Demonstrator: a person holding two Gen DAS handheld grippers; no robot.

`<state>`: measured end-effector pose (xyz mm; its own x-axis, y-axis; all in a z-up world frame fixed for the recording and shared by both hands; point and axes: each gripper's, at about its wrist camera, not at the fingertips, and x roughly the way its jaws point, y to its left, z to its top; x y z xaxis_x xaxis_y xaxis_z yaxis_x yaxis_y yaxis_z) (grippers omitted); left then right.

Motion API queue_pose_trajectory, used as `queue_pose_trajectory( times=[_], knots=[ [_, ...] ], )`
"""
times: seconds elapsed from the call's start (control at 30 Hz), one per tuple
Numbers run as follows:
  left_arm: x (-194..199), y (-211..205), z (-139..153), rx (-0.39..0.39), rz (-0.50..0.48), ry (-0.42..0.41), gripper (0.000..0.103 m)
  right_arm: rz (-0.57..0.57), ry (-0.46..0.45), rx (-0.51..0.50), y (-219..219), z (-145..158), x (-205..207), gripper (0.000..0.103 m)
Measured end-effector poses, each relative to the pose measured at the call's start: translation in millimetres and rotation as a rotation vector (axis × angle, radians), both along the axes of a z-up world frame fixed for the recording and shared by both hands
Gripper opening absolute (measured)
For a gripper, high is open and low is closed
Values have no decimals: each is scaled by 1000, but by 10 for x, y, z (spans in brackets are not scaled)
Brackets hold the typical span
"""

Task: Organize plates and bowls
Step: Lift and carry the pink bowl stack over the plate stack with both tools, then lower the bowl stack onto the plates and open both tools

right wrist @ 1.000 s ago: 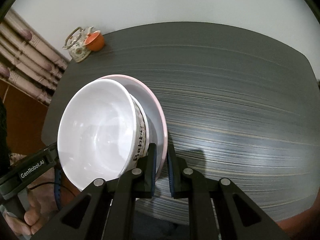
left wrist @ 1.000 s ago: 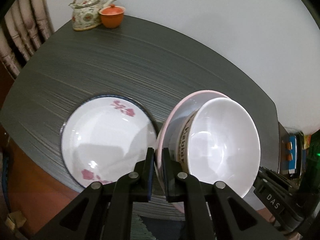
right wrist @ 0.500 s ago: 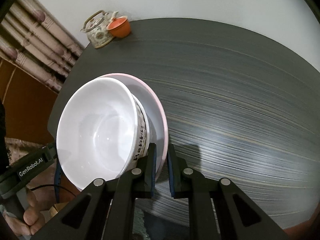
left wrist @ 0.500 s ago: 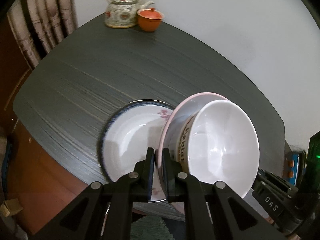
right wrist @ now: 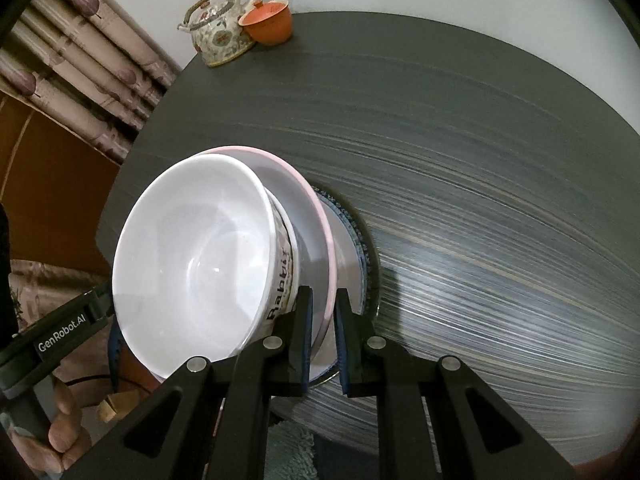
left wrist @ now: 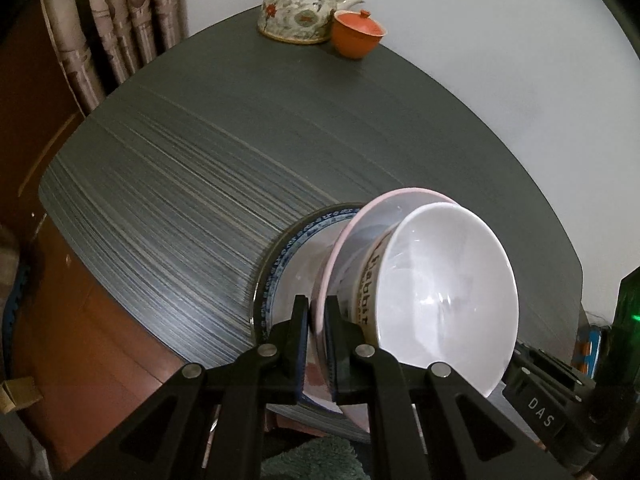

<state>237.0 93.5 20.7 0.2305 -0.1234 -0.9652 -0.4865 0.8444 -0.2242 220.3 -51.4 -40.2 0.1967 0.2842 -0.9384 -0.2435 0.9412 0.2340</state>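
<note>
A pink-rimmed plate (left wrist: 360, 240) (right wrist: 306, 220) carries a white bowl (left wrist: 444, 292) (right wrist: 196, 256) lettered "Rabbit" on its side. My left gripper (left wrist: 317, 316) is shut on the plate's left rim, and my right gripper (right wrist: 323, 312) is shut on its right rim. Under the pink plate, near the table's front edge, lies a blue-rimmed white plate (left wrist: 276, 276) (right wrist: 354, 240), mostly covered. Whether the two plates touch I cannot tell. The right gripper's body (left wrist: 536, 404) shows at the lower right of the left wrist view, and the left gripper's body (right wrist: 60, 340) at the lower left of the right wrist view.
A flowered teapot (left wrist: 300, 12) (right wrist: 218, 28) and a lidded orange cup (left wrist: 358, 34) (right wrist: 268, 22) stand at the far corner of the dark table (left wrist: 240, 140) (right wrist: 480, 160), against the white wall. Curtains (left wrist: 120, 28) hang to the left. A hand (right wrist: 60, 440) holds the left gripper.
Both grippers have carried the pink plate and bowl leftward. It now covers the blue-rimmed flowered plate, which lay open to its left a second ago.
</note>
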Motion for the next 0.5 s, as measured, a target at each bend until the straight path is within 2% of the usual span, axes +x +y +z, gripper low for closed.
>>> queue_pose_trajectory(
  times=[0.5],
  knots=[
    [4,-12,-36,-10,7,-13,7,-15,-18,-11,98,-63,52,13]
  ],
)
